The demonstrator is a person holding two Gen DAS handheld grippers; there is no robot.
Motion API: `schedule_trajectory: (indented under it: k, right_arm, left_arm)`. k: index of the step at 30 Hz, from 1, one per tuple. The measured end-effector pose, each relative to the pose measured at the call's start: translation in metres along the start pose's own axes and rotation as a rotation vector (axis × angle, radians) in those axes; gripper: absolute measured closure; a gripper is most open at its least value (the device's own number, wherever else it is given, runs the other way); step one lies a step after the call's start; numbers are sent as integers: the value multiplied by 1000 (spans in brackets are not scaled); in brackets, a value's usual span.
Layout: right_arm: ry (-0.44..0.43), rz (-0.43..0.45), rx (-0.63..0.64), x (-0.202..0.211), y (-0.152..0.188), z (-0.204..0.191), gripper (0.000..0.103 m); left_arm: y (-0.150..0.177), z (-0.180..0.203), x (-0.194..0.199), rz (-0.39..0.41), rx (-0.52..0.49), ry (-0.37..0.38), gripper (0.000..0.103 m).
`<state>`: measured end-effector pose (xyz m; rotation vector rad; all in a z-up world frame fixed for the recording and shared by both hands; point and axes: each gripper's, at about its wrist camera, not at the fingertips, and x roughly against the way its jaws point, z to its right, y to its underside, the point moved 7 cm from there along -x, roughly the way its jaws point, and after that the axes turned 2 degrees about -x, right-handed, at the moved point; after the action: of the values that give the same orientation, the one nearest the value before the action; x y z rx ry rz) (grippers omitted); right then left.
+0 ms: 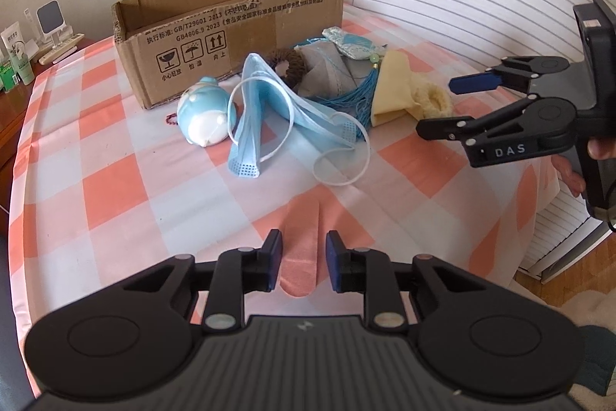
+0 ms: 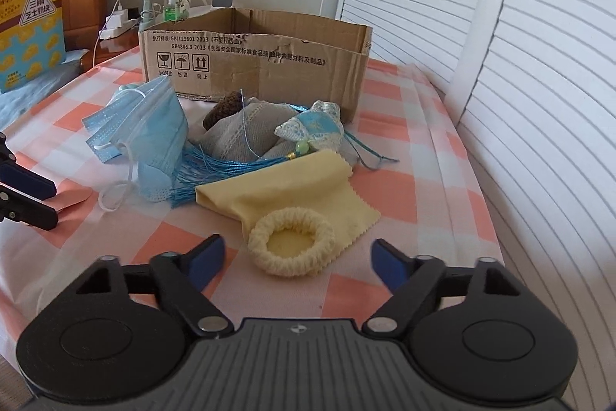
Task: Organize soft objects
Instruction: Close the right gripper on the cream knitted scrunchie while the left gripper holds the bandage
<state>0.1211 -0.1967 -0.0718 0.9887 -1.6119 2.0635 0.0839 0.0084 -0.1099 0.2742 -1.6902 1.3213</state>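
An open cardboard box (image 1: 215, 37) (image 2: 269, 60) stands at the back of the checked table. In front of it lies a heap: blue face masks (image 1: 269, 103) (image 2: 154, 126), a blue-white plush toy (image 1: 204, 114), a brown scrunchie (image 1: 287, 62) (image 2: 223, 108), grey cloth (image 1: 327, 72) (image 2: 246, 133), a blue sachet with a tassel (image 1: 352, 45) (image 2: 315, 130), a yellow cloth (image 1: 392, 87) (image 2: 292, 187) and a cream scrunchie (image 1: 433, 101) (image 2: 290, 243). My left gripper (image 1: 303, 253) is open and empty over the near table. My right gripper (image 2: 296, 253) (image 1: 437, 103) is open wide, just before the cream scrunchie.
The table wears an orange and white checked cloth (image 1: 115, 187) (image 2: 385, 287). White louvred doors (image 2: 539, 103) stand close on the right. A wooden side table with bottles, a fan and remotes (image 2: 154, 6) (image 1: 38, 41) sits behind on the left.
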Motion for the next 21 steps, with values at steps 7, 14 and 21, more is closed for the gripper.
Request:
schedule_trajectory:
  k: [7, 14, 21]
  right_arm:
    - [-27, -6, 26, -3, -5, -3, 49]
    - [-18, -12, 53, 9, -2, -5, 52]
    - [-20, -6, 62, 24, 0, -5, 52]
  left_arm:
    - [1, -1, 0, -4, 4, 5, 80]
    - [0, 1, 0, -13, -5, 10, 81]
    - [3, 1, 2, -11, 5, 16, 81]
